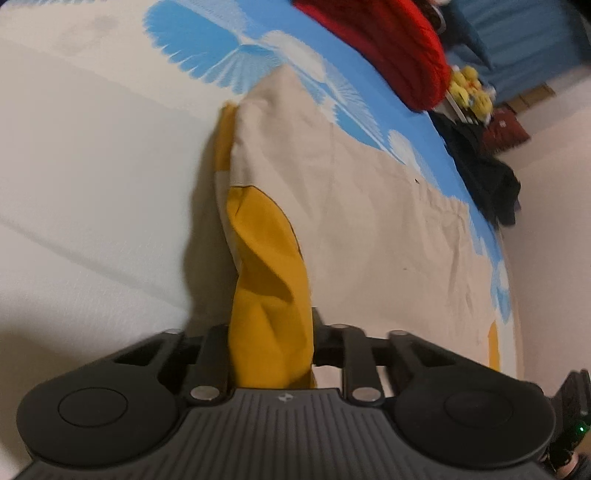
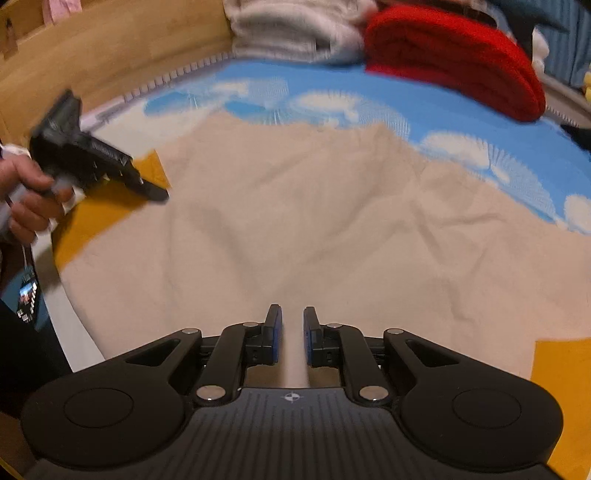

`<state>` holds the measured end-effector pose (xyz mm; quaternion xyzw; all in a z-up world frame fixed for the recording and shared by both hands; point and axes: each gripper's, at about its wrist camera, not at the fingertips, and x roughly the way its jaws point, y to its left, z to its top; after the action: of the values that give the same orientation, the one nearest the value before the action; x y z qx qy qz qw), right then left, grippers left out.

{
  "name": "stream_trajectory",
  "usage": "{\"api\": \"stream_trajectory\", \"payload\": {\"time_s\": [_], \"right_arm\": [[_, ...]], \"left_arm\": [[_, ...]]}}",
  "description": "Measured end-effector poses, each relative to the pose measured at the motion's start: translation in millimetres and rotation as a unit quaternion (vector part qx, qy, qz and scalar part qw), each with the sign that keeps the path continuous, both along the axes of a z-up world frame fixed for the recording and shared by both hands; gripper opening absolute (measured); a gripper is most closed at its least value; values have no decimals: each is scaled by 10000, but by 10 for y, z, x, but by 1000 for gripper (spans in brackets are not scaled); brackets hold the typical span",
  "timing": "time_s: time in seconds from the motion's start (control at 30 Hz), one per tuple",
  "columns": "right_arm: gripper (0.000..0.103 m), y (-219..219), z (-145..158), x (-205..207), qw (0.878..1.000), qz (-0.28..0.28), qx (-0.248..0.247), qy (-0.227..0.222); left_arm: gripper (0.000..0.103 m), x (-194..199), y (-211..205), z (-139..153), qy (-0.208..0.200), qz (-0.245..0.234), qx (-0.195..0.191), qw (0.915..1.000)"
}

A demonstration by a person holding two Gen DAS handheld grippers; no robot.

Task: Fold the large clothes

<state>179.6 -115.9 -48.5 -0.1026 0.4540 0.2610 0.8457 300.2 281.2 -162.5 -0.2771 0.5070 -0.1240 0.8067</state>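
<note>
Between the fingers of the left claw [image 1: 271, 354], a mustard-yellow sleeve [image 1: 267, 280] of the beige garment [image 1: 369, 206] is being gripped; the claw is clamped on that bunched fabric, and its fingertips are hidden by the cloth. Ahead of this claw the sleeve is rising to the beige body panel, which is lying spread over a bed sheet [image 1: 207, 40] printed with blue and white leaf shapes.

The left wrist view alone is showing a plain white area to the left of the claw, a dark garment [image 1: 491, 184] hanging at the far right edge, and small yellow objects [image 1: 471, 92] too blurred to identify.

The right wrist view alone is showing the right claw [image 2: 292, 332] with its blue-padded fingers [image 2: 275, 332] standing slightly apart over the beige fabric; whether cloth is caught between them cannot be told. To its far left the person's hand [image 2: 26, 192] is holding the left claw, motion-blurred, over a yellow sleeve patch. A second yellow patch [image 2: 561, 387] is lying to the lower right, cut off by the frame. A wooden board [image 2: 110, 48] and pale folded laundry [image 2: 295, 26] are sitting far ahead.

A red folded item [image 2: 454, 59] is appearing in both views.

A small cross-shaped emblem is marking each claw body; no writing is legible. A small lit screen at the left edge is unreadable.
</note>
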Motion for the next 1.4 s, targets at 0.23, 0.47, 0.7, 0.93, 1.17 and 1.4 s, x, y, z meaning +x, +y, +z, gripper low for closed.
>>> {"api": "stream_trajectory", "payload": {"time_s": [0.23,0.47,0.7,0.93,1.17,1.4], "right_arm": [[13,-83,183,-84,9984,-244,9,-507],[13,-1077,937,-425,9585,-1353,1215,-2195],[14,-2296,1194,-813,9223,-2269,983,-2971],[14,-3010,1195,-1131,9141,-2681,871,-2915],[16,-3250,1141,-1103,9090,-3001,1101,-2675],[27,-3223,1098,-897,9089,-2962,1803,-2315]], "left_arm": [[10,-107,-319,595,-537,-272,544,9967],[9,-284,-1180,1192,-1125,-702,858,9874],[9,-207,-2427,1506,-1130,-877,914,9855],[9,-155,-4036,1571,-1175,-1274,452,9838],[69,39,-4911,1246,-358,-1892,-1121,9749],[70,62,-4253,1668,-1417,-1921,-425,9702]]}}
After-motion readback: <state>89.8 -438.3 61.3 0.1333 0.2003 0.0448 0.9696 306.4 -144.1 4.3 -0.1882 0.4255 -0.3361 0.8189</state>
